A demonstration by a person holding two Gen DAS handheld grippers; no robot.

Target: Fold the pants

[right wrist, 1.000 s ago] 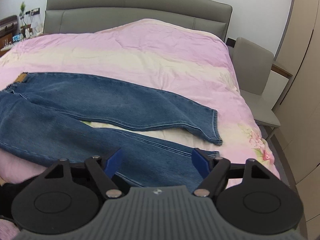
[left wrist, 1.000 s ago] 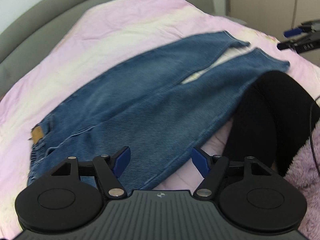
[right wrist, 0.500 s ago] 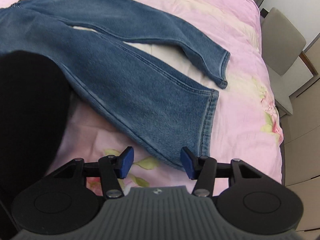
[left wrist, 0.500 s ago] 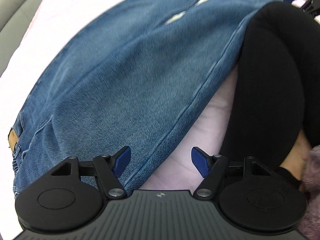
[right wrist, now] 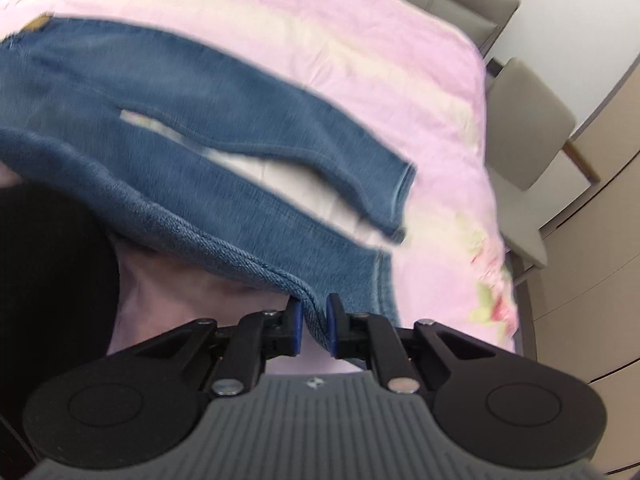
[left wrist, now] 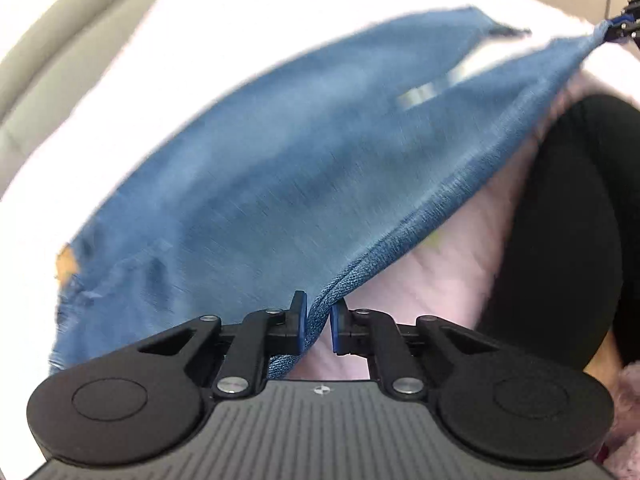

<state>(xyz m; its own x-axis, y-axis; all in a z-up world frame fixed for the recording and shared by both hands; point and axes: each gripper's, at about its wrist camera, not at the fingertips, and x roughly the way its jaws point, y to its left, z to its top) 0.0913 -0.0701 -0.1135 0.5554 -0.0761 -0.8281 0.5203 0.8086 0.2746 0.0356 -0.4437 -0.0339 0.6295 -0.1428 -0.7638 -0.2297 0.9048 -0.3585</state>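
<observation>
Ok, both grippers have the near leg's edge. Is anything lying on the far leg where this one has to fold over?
Nothing visible does. The far leg lies flat and bare on the pink duvet, with only a narrow gap between the legs. The left gripper and right gripper each pinch the near leg's edge.

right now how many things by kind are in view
jeans: 1
hand-held grippers, left hand-held gripper and right hand-held gripper, each shut on the jeans' edge: 2
bedspread: 1
chair: 1
total: 5
</observation>
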